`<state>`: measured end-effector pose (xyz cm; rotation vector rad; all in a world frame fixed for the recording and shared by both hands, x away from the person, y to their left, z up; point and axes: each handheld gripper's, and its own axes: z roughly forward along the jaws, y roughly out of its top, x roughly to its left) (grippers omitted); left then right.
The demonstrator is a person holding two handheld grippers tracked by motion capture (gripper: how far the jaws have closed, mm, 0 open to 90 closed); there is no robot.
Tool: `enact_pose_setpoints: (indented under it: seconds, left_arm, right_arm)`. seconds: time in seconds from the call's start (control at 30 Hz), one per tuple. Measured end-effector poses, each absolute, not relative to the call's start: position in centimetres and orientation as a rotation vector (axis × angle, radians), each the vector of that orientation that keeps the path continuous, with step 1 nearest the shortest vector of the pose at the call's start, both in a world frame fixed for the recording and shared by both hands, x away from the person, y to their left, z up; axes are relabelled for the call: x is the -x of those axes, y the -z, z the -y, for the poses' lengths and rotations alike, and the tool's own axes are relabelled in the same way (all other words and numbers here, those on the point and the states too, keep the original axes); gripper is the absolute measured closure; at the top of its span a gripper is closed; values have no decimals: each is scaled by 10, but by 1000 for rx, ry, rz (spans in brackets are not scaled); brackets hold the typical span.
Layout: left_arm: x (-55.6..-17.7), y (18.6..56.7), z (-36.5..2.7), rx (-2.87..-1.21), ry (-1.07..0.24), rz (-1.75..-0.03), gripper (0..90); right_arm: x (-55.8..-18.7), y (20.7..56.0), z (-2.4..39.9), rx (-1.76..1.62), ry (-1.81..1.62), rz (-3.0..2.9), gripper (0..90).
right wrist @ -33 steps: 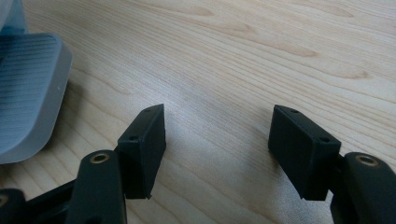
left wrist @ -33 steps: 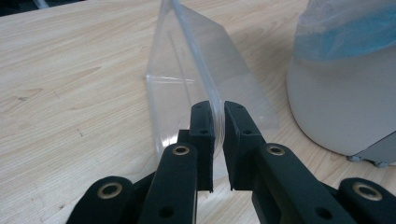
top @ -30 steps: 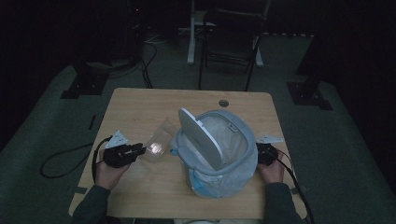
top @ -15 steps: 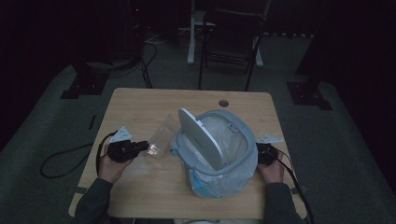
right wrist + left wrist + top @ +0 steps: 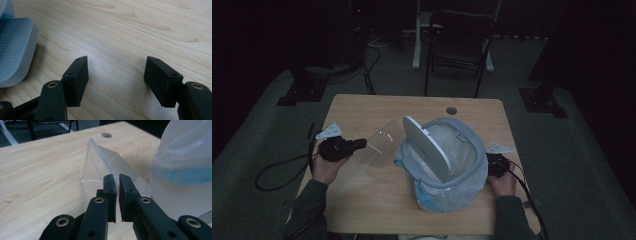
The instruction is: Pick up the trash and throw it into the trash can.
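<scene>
Left gripper (image 5: 360, 144), at the table's left side: jaws clamped on the edge of a clear plastic box (image 5: 383, 142), having just been closing onto that thin wall, which now sits pinched between the pads (image 5: 110, 187). Box: transparent, tilted, near end raised off the wood in the left gripper view, far end pointing toward the bin (image 5: 444, 167) and stopping just short of it. Bin: pale grey, lined with a whitish-blue bag, lid (image 5: 427, 152) swung up and standing open – mouth clear to receive. Right gripper (image 5: 492, 164), beside the bin's right flank: jaws apart, nothing between them but bare wood; the grey edge of the bin's pedal (image 5: 15, 47) lies just to one side in the right gripper view. Progress, as judged: the pick-up looks done and the bin is already open – what remains is to carry the box over the rim, let it go inside, and presumably shut the lid. Surface: light wood-grain table (image 5: 362, 107), a round cable hole (image 5: 451, 110) near its far edge, otherwise bare. Room: dim, dark carpet, a black chair (image 5: 459, 40) behind the table, stand bases at both sides, cables trailing on the floor.
</scene>
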<state>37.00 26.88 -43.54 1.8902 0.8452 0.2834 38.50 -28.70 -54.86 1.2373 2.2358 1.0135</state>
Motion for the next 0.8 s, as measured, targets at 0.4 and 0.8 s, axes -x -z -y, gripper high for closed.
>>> enact_pose_setpoints:
  seconds: [0.4, 0.8]
  left_arm:
    - [-381, 413, -273, -1813, -262, -807, 866]
    - [-397, 374, -271, -1776, -266, -736, 866]
  right_arm:
    - [-385, 549, 287, -1237, -1013, -2236, 353]
    - [-385, 549, 287, -1238, -1014, -2236, 353]
